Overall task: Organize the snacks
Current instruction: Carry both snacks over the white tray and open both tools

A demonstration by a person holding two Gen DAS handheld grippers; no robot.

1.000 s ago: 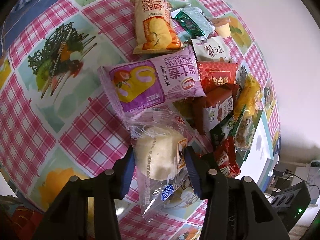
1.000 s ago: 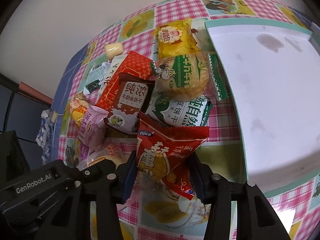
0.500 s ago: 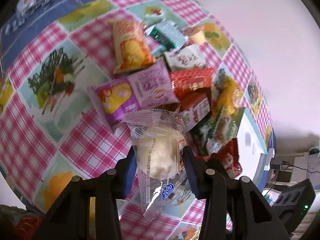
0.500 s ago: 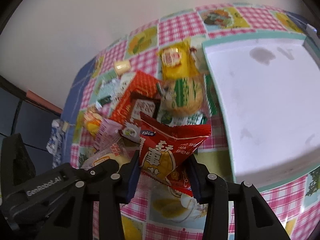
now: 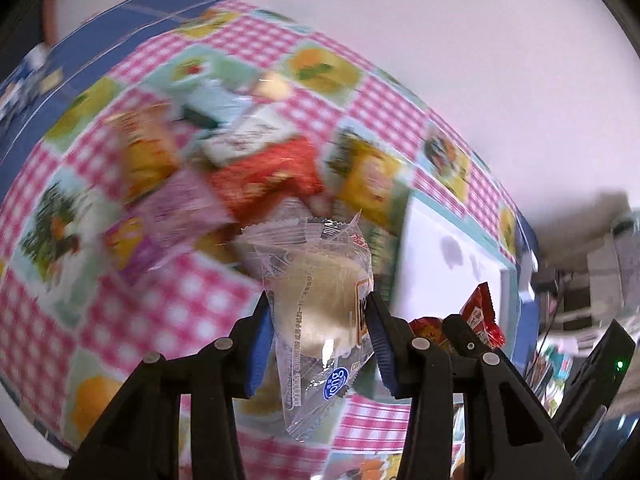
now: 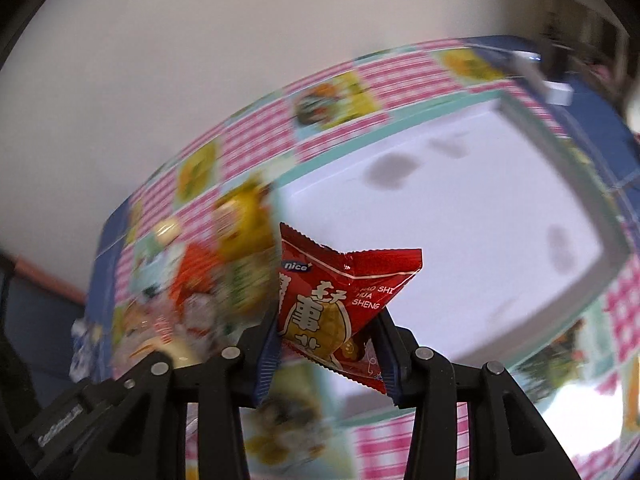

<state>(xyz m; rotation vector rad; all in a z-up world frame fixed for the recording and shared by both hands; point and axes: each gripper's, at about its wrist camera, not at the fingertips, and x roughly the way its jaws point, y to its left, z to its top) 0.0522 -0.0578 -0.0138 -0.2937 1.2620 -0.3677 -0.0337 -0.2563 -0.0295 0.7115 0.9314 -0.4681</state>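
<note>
The left gripper (image 5: 320,332) is seen at the lower centre of the left wrist view, closed on a clear-wrapped pale bun (image 5: 320,300); the packet is pinched between both blue pads and stands roughly upright, its crimped top above the fingers and its tail hanging below them. Behind it, in the upper left and centre of the frame, a motion-blurred pile of snack packets (image 5: 240,160) is seen lying on the checked tablecloth (image 5: 160,300). A white tray (image 5: 452,272) with a teal rim is noted at centre right. The red peanut packet (image 5: 480,320) is glimpsed at the right, just past the left gripper's right finger.

In the right wrist view, the right gripper (image 6: 326,340) is at lower centre, closed on the red peanut packet (image 6: 332,300), held tilted with its corner pointing right. The white tray (image 6: 460,240) fills the centre right behind it. The pile of snack packets (image 6: 212,272) appears blurred at centre left, on the checked tablecloth (image 6: 256,140)
</note>
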